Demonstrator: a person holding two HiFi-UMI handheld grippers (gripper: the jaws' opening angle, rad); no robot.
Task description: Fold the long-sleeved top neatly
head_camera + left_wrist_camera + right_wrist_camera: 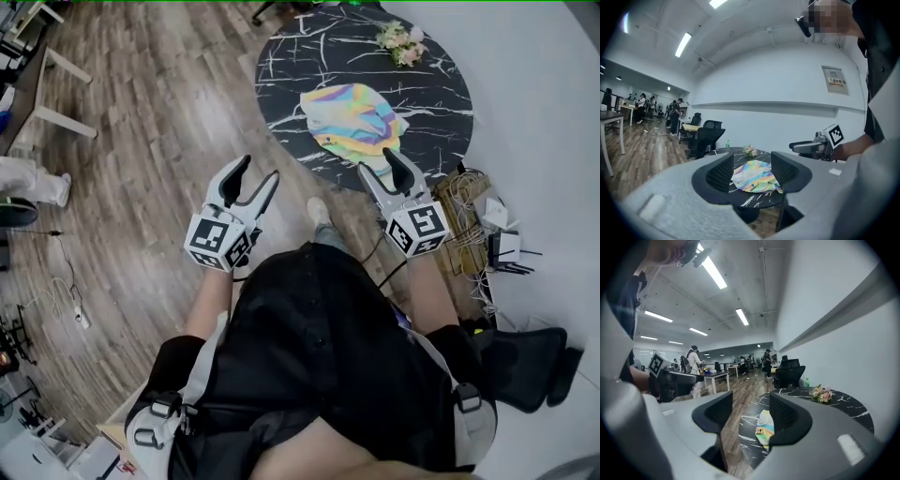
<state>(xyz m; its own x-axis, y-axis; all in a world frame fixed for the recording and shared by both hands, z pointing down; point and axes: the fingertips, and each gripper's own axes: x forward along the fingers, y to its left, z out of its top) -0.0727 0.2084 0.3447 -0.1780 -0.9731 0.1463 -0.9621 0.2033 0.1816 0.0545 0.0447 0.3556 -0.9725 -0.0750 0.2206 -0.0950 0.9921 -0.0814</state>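
A pastel rainbow long-sleeved top [353, 116] lies bunched on a round black marble table [291, 66]. Both grippers are held in the air short of the table. My left gripper [257, 175] is open and empty over the wood floor, left of the table. My right gripper [386, 159] is open and empty at the table's near edge, just short of the top. The left gripper view shows the top [754, 176] between its jaws, farther off, and the right gripper [794, 146] at its right. In the right gripper view the top [765, 429] lies beyond the jaws.
A small bouquet of flowers [401, 42] sits at the table's far side. A wicker basket with cables [466, 234] and white devices stands right of the table by the wall. A black chair base [525, 361] is at lower right. Desks, chairs and people fill the room behind.
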